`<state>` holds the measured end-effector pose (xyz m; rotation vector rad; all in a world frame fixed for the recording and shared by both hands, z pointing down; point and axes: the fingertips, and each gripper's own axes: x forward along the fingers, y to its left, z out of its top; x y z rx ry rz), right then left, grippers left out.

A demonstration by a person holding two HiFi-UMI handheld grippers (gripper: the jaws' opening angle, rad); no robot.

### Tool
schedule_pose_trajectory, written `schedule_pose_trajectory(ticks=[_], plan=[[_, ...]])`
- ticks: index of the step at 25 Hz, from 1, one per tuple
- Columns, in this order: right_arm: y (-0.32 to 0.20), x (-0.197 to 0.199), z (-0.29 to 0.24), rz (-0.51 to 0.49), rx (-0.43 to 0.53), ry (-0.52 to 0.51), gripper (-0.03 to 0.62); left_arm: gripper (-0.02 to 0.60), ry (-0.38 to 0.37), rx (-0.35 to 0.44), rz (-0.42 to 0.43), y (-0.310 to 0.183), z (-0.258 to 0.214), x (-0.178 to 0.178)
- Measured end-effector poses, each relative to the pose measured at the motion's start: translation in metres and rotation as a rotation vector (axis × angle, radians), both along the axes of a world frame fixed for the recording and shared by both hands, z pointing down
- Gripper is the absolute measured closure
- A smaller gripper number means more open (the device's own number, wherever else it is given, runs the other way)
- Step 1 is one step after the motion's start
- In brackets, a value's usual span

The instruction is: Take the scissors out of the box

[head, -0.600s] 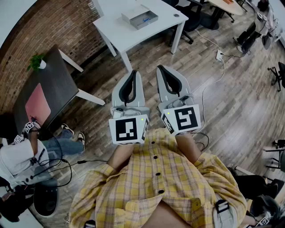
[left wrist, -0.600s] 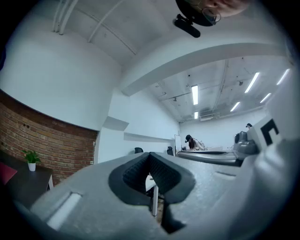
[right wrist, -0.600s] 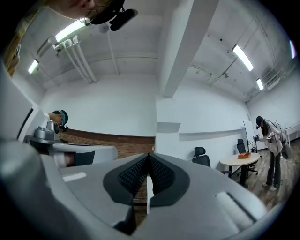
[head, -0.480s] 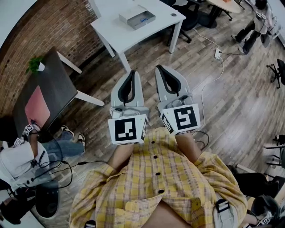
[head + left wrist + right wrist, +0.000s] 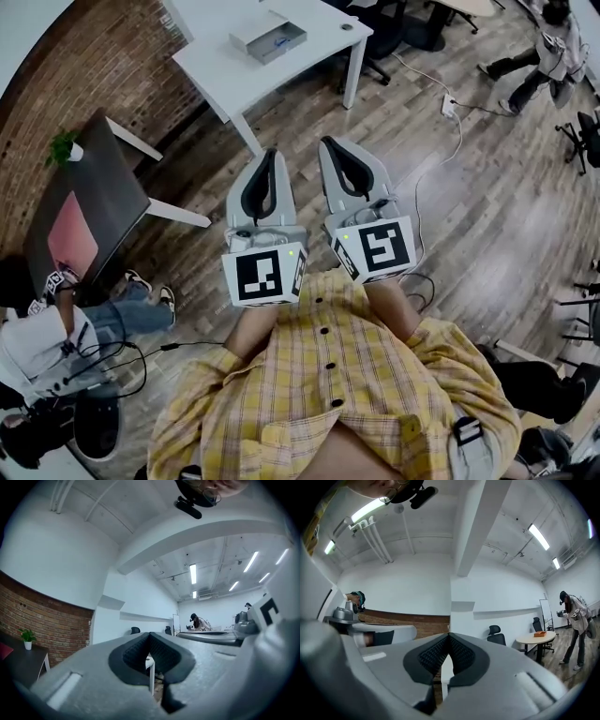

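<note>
Two grippers sit side by side, level and close to the person's chest. The left gripper (image 5: 269,157) and right gripper (image 5: 328,143) both aim toward 12 o'clock in the head view, at the white bench (image 5: 225,70). Judged a carrying pose on the approach, since the bench is well apart from them across the wood floor (image 5: 469,216). Left fingers (image 5: 133,654) are pressed together, pads meeting, nothing between. Right fingers (image 5: 431,657) are the same, empty. Makes sense — nothing is within reach to grab yet.

The box (image 5: 246,45) sits open on the bench at 12 o'clock, grey and tray-like. A small blue thing lies inside it, probably the scissors (image 5: 278,40), too small to be sure. So the task's thing is in the box and nothing is lifted out yet.

Only the head view shows the box, its contents, the bench top and the stretch of floor between. The gripper views look level, so they miss the box interior and give walls and ceiling lights instead. The left gripper view adds a potted plant (image 5: 28,637) at 8 o'clock by the brick wall. It also shows a white upright under the pads, maybe a bench leg. The right gripper view adds an office chair (image 5: 496,634) near centre and a standing person (image 5: 572,620) at 3 o'clock. Pad contact reads clearly only in the gripper views — the head view sees the fingers from above.
</note>
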<state>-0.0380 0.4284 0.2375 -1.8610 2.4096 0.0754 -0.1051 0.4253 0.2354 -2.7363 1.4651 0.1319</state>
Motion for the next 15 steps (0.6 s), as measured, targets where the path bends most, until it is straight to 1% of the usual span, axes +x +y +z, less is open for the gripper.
schedule_pose_trajectory(ticks=[6,8,11,15], plan=[[0.005,0.042,0.005,-0.023,-0.004,0.01,0.592,0.58,0.021,-0.014,-0.019,0.007,0.004,0.045],[0.008,0.056,0.007,-0.036,-0.005,-0.003,0.592,0.58,0.01,-0.018,-0.031,0.012,0.008,0.06],[0.009,0.076,0.016,-0.049,-0.016,-0.026,0.592,0.58,-0.026,-0.023,-0.052,0.019,0.016,0.077],[0.004,0.091,0.031,-0.065,-0.048,-0.054,0.592,0.58,-0.049,-0.041,-0.083,0.016,0.026,0.087]])
